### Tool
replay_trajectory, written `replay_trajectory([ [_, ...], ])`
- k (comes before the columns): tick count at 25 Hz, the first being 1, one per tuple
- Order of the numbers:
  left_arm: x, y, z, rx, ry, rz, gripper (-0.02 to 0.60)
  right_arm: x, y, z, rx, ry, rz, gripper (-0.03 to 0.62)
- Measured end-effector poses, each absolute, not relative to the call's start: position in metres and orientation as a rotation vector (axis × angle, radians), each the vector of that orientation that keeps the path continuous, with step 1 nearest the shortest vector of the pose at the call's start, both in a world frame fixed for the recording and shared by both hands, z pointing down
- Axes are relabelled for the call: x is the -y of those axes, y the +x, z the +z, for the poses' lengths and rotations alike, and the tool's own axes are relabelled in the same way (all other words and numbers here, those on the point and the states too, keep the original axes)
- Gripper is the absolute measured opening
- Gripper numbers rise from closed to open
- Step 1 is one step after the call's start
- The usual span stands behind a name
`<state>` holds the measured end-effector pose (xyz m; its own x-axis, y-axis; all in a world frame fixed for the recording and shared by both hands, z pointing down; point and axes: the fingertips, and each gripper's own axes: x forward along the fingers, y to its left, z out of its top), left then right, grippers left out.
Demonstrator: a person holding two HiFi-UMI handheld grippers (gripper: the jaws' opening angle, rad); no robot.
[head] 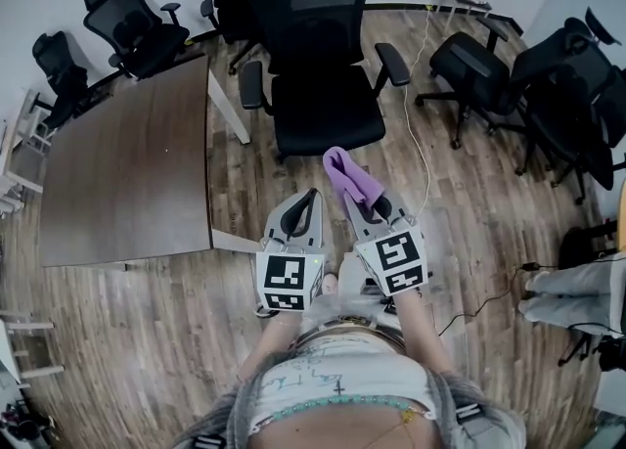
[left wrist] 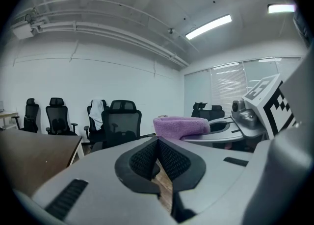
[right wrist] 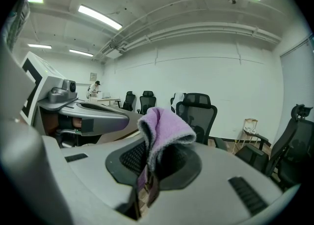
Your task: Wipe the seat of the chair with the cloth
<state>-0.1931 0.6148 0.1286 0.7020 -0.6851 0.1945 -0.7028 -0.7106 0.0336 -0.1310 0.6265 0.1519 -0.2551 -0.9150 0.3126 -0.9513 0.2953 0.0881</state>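
Right gripper (head: 370,210) clamps cloth (head: 344,175); left gripper (head: 311,201) closed, empty. Chair seat (head: 328,112) ahead of jaws. Recommended: lay cloth flat, press evenly.

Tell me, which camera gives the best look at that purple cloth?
The right gripper view: the purple cloth fills the centre, folded over and clamped in the right gripper. The head view shows it small, pointing toward the office chair. The left gripper view shows just its side, off to the right.
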Motion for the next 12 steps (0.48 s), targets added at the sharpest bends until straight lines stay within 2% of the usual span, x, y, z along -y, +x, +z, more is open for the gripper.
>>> replay_trajectory([
  [12, -0.534, -0.122, 0.119, 1.148, 2.795, 0.270, 0.003, -0.541, -0.076, 0.146, 2.357, 1.602, 0.202, 0.048],
])
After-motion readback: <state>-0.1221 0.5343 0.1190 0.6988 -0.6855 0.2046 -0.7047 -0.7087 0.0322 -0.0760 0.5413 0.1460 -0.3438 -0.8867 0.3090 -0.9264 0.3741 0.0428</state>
